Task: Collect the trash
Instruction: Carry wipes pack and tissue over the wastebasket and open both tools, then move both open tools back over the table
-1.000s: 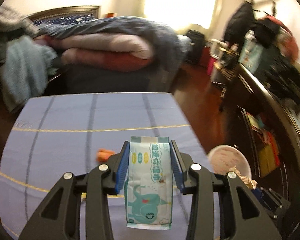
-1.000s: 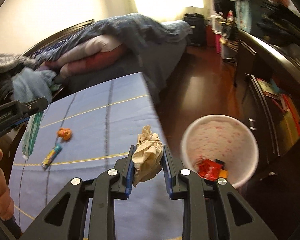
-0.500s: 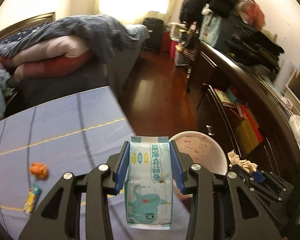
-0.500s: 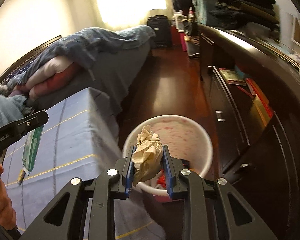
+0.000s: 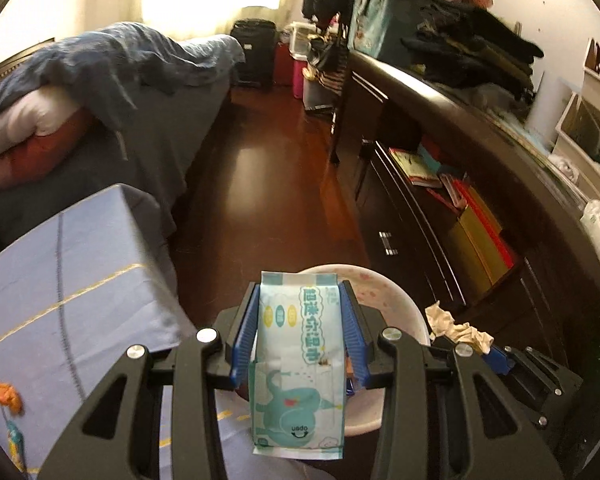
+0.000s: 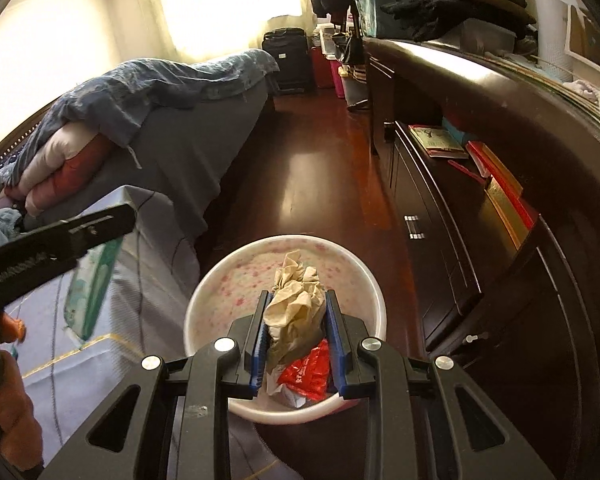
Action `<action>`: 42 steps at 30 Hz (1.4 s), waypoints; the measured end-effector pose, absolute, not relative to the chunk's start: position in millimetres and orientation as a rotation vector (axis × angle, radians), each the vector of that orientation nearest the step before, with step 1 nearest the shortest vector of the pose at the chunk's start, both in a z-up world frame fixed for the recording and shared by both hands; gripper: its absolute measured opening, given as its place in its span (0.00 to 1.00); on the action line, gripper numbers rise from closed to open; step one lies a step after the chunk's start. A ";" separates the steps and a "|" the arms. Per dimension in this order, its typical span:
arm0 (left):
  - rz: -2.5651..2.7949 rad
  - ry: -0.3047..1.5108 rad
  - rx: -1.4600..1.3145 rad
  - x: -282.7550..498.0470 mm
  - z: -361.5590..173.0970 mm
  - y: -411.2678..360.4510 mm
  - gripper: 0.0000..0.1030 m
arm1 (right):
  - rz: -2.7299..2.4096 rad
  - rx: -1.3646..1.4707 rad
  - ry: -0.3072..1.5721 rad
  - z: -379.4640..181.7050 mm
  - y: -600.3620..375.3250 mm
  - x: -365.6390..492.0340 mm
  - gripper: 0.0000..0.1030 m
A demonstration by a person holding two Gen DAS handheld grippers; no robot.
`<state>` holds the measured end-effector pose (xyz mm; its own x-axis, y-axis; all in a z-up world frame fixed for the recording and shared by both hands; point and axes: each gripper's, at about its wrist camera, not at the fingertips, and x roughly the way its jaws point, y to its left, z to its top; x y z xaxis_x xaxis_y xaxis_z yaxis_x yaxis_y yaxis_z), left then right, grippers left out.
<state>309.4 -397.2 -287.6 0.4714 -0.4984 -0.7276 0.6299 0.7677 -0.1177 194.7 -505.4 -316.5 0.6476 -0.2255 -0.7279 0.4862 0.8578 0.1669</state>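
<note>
Right wrist view: right gripper (image 6: 296, 334) clamps crumpled paper (image 6: 296, 304) inside the bin (image 6: 196, 304) rim — left gripper (image 5: 300, 332) pinches a wipes packet (image 5: 300, 360) at its edge.

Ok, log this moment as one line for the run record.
left tool: shut on wipes packet | right tool: shut on crumpled paper, above trash bin | bin: holds red wrapper | table: orange scrap left

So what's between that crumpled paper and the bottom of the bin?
In the right wrist view, a red wrapper lies in the bin under the crumpled paper.
</note>
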 end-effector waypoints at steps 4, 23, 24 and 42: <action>-0.695 0.857 0.199 320.2 -306.0 -414.4 0.39 | -0.426 0.362 0.778 -328.1 -514.6 204.9 0.25; -0.701 0.921 0.182 345.6 -329.7 -415.3 0.66 | -0.461 0.344 0.832 -358.1 -519.8 220.8 0.48; -0.698 0.915 0.177 344.0 -326.3 -412.8 0.66 | -0.460 0.343 0.831 -356.6 -518.7 220.1 0.50; -0.306 0.827 0.086 340.4 -268.7 -237.2 0.81 | -0.245 0.258 0.787 -289.9 -407.0 213.0 0.72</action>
<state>340.4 -237.2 -268.7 0.6361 -0.2343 -0.7352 0.3011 0.9526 -0.0430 213.0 -407.0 -289.9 0.6809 -0.1205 -0.7224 0.3109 0.9406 0.1362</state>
